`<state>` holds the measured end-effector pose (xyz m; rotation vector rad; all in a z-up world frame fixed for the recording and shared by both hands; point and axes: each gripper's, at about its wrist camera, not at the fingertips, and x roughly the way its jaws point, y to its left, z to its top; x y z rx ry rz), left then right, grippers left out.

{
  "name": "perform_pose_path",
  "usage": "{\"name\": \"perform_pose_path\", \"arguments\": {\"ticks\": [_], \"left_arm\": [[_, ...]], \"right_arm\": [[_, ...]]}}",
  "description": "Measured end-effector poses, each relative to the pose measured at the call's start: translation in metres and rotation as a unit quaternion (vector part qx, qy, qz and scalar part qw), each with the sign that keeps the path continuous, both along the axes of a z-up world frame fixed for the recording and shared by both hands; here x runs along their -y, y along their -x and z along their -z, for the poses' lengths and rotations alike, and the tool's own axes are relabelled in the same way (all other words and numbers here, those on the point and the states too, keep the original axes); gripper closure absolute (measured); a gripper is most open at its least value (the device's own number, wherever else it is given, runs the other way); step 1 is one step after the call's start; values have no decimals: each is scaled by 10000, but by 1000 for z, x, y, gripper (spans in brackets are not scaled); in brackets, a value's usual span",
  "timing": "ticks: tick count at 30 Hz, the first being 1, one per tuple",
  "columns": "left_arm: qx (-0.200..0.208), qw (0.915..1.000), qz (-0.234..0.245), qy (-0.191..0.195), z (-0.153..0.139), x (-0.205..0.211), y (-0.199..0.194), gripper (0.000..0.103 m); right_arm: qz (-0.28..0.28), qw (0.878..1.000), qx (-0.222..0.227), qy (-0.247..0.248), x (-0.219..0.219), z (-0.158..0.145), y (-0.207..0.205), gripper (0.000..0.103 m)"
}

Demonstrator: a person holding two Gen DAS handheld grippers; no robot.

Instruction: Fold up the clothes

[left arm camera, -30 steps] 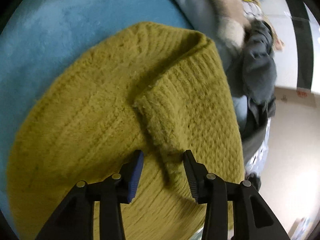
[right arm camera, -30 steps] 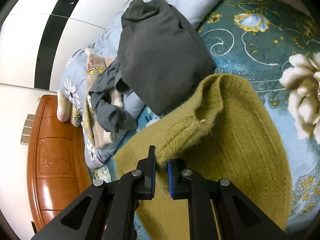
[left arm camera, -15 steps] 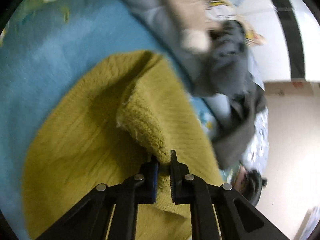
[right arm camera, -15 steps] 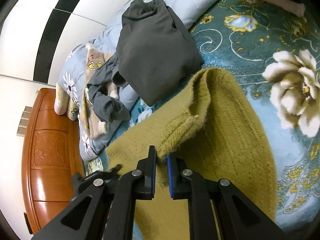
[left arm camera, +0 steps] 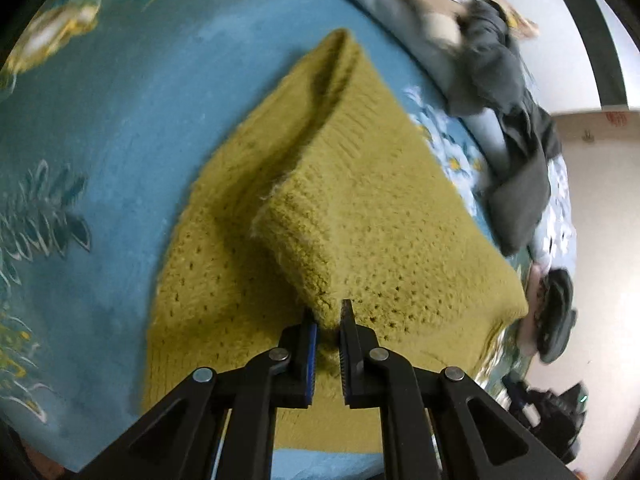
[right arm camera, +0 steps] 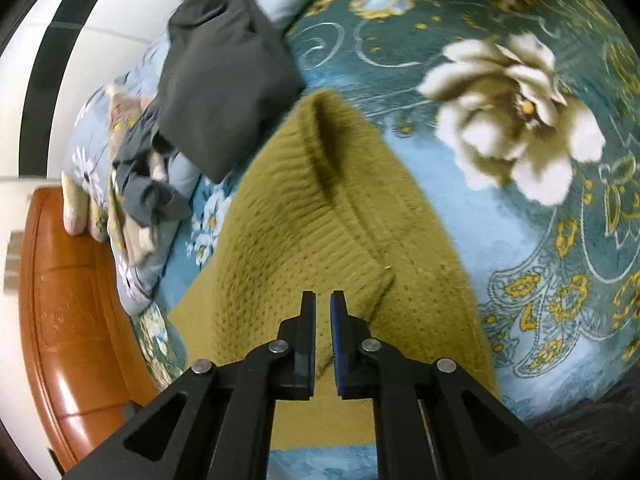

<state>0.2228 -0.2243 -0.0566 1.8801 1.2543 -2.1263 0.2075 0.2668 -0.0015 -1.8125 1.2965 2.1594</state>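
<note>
A mustard-yellow knitted sweater lies on the blue floral bedspread. My left gripper is shut on a raised fold of its edge and holds it above the rest of the knit. In the right wrist view the sweater is pulled into a ridge running away from me. My right gripper is shut on the sweater's near edge, with knit showing in the narrow gap between the pads.
A dark grey garment and other crumpled clothes are piled on pillows beyond the sweater; the pile also shows in the left wrist view. A wooden headboard stands at the left. A large white flower print marks the bedspread.
My left gripper closed on the sweater's fold and lifted it. My right gripper, still shut on the sweater, moved along with it, stretching the knit into a ridge.
</note>
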Motion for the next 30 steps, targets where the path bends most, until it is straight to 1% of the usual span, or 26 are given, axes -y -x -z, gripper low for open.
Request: {"name": "perform_pose_path", "arguments": {"ticks": [2, 4, 5, 6, 9, 11, 15, 17, 18, 19, 21, 24, 26, 27, 29, 30], "left_arm": [[-4, 10000, -37, -50, 0, 2, 2, 93], [-40, 10000, -19, -74, -2, 3, 3, 93], [-52, 10000, 13, -59, -4, 3, 3, 93], [-52, 10000, 36, -55, -4, 2, 4, 93], [-34, 9999, 52, -87, -1, -1, 7, 93], [-21, 9999, 62, -109, 1, -3, 9, 93], [-5, 9999, 84, -148, 3, -6, 12, 93], [-26, 9998, 99, -157, 2, -5, 11, 93], [-41, 9998, 112, -156, 1, -5, 11, 93], [-62, 9998, 130, -149, -1, -5, 11, 93], [-116, 9997, 161, -127, -8, -5, 9, 93], [-199, 9993, 251, -173, -22, -6, 5, 93], [-244, 9987, 427, -163, -32, -8, 0, 93], [-248, 9983, 505, -149, -35, -9, -3, 93], [-130, 9980, 613, -88, -29, -12, -9, 93], [-55, 9977, 667, -53, -25, -13, -12, 93]], "right_arm": [[232, 9996, 135, 78, -9, 8, -2, 95], [380, 9984, 364, 229, -13, 22, -2, 88], [372, 9979, 461, 266, -12, 28, -1, 82], [315, 9976, 564, 246, -9, 34, 1, 77], [-8, 9970, 775, 15, 5, 46, 13, 72], [-151, 9960, 865, -175, 12, 52, 18, 71], [-108, 9942, 1068, -104, 18, 67, 20, 71], [-106, 9953, 964, 36, 20, 67, 22, 71], [-132, 9959, 896, 68, 21, 66, 23, 84], [-186, 9964, 830, -14, 22, 62, 23, 91], [-273, 9972, 684, -154, 24, 54, 24, 93], [-139, 9991, 369, -157, 19, 32, 15, 94], [-43, 9995, 221, -228, 14, 17, 4, 94], [25, 9994, 214, -278, 11, 12, -3, 94], [213, 9989, 299, -298, 4, 7, -13, 94], [245, 9985, 393, -295, 1, 11, -17, 94]]}}
